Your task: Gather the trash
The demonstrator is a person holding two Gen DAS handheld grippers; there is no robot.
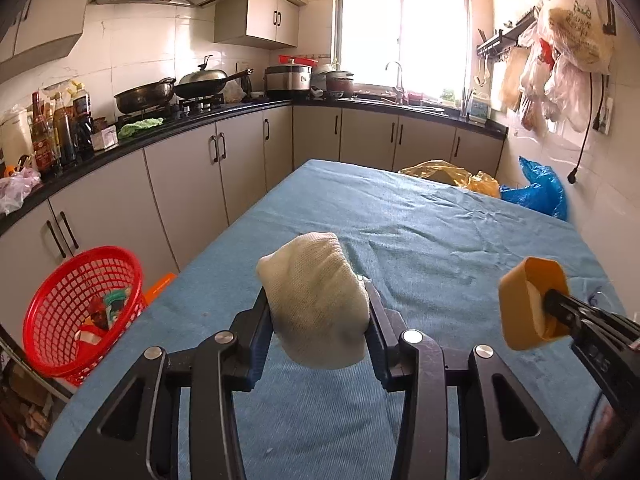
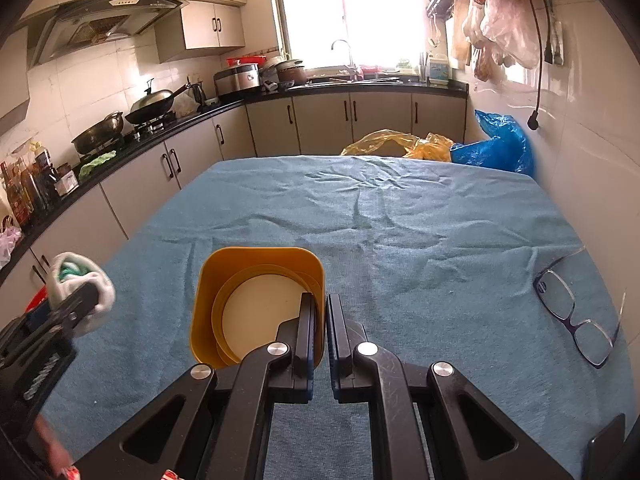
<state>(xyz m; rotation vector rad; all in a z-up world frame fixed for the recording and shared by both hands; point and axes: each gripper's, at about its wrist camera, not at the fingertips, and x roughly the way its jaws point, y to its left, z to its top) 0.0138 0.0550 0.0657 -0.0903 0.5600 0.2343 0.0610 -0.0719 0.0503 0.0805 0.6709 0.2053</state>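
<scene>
My left gripper [image 1: 318, 300] is shut on a cream knitted bundle [image 1: 316, 300], held above the blue-covered table [image 1: 420, 232]. That bundle [image 2: 82, 292] shows at the left of the right wrist view, with a bit of green inside it. My right gripper [image 2: 319, 304] is shut on the wall of a yellow square cup [image 2: 256, 304], one finger inside and one outside; the cup has a pale round bottom. The same cup [image 1: 530, 302] appears at the right of the left wrist view. A red mesh basket [image 1: 82, 312] with several scraps in it stands beside the table at the left.
Purple-framed glasses [image 2: 572, 312] lie on the cloth at the right, near the wall. Yellow [image 2: 396, 142] and blue plastic bags [image 2: 496, 146] sit past the table's far edge. A black counter [image 1: 160, 136] with pans, bottles and cabinets runs along the left and back.
</scene>
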